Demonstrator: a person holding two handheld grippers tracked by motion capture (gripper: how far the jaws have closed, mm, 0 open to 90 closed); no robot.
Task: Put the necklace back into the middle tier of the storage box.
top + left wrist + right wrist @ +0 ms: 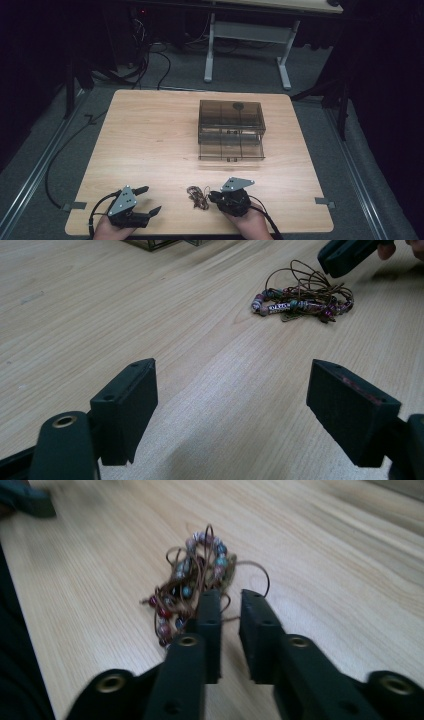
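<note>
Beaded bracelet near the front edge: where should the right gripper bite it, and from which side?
Probably the thick beaded clump of the beaded bracelet, not the thin stray cord loops. It lies flat in a tangle on the table, so come down from above; the right gripper is already at its near edge, jaws almost closed with nothing visibly between them.

Dark lab: black curtains (385,75), floor cables (150,55), wooden table (150,145).

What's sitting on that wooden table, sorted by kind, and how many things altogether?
Smoky transparent plastic drawer box: 1
Tangled brown-cord beaded necklace: 1
Black two-jaw hand-held grippers: 2, the left gripper and the right gripper
Total: 4
</note>
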